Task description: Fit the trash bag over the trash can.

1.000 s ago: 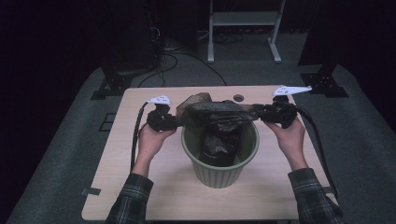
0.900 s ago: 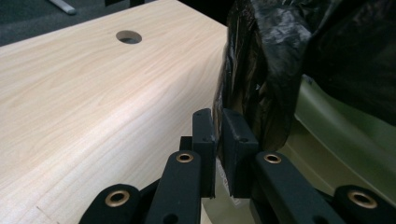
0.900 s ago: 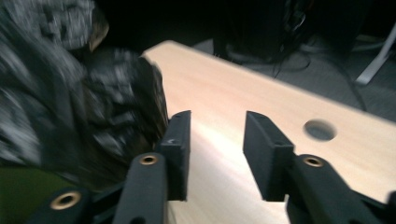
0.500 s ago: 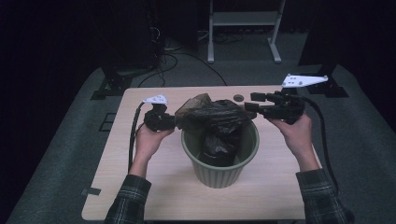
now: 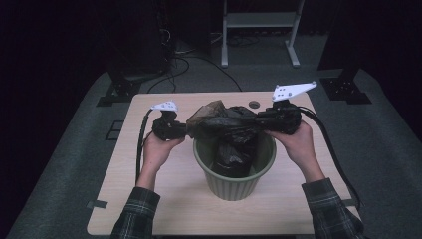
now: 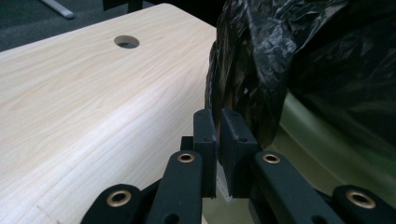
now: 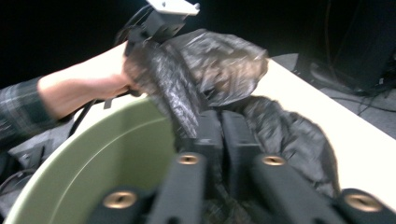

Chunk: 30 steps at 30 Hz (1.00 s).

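A black plastic bag point(image 5: 230, 124) is stretched across the mouth of a green bin point(image 5: 234, 177) that stands near the middle of the light wooden table point(image 5: 149, 199). Part of the bag hangs down inside the bin; its upper edge is drawn out to both sides.

The left gripper point(image 5: 171, 128) sits just beside the bin's left rim. In the left gripper view its jaws are pressed nearly together, pinching a thin fold of the bag point(image 6: 261, 70) between the pads, with the bulk of the plastic rising above and to the right of them and the bin's pale green wall point(image 6: 303, 135) behind.

The right gripper point(image 5: 271, 121) is above the bin's right rim. Its jaws have just been closing, and in the right gripper view they stand close together with crumpled black plastic point(image 7: 280, 126) gathered around and between them; they appear to pinch the bag, though this view is blurred and the pads themselves are hard to separate from the dark film. The same view shows the bin's rim point(image 7: 93, 158) at lower left, and farther off the person's left hand point(image 7: 93, 79) with its gripper at the bag's other end.

From above, both sets of pads are hidden by the bag's folds and by the gripper bodies. What lies at the bottom of the bin under the hanging plastic cannot be made out. A round hole point(image 5: 254, 104) in the table shows just behind the bag.
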### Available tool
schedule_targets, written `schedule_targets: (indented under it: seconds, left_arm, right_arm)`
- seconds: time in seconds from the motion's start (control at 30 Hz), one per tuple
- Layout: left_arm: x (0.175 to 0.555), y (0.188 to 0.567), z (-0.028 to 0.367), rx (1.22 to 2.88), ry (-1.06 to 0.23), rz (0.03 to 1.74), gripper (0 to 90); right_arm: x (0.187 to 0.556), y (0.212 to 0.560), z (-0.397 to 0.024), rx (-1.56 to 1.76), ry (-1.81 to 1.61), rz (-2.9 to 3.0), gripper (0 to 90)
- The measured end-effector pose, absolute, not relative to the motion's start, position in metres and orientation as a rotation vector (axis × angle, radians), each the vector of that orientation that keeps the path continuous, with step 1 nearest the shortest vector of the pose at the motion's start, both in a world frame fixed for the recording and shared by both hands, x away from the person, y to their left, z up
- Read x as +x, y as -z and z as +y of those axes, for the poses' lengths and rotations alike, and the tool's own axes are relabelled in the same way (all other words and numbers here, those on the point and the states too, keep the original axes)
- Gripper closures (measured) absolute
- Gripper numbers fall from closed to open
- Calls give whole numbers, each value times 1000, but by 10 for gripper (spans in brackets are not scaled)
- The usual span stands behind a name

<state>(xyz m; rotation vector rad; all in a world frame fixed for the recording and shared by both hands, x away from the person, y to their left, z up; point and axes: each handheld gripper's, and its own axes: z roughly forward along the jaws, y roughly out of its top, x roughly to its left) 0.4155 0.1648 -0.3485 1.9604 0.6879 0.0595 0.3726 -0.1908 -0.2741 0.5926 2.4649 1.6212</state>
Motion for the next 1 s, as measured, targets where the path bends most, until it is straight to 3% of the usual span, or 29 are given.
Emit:
schedule_targets:
  seconds: [0.4, 0.7, 0.8, 0.87, 1.0]
  left_arm:
    - [412, 356, 179, 1954, -61, 719, 881]
    - [412, 361, 188, 1943, -59, 756, 874]
    - [410, 359, 190, 1939, -84, 765, 790]
    - [405, 354, 194, 1923, -109, 761, 728]
    - [397, 341, 206, 1899, -147, 762, 555]
  right_arm:
    - [329, 292, -259, 602, -1675, 2454, 900]
    - [309, 326, -300, 705, -1684, 2451, 900]
    - [309, 330, -300, 719, -1698, 2448, 900]
    - [309, 328, -298, 713, -1711, 2425, 769]
    - [309, 318, -298, 712, -1737, 2375, 688]
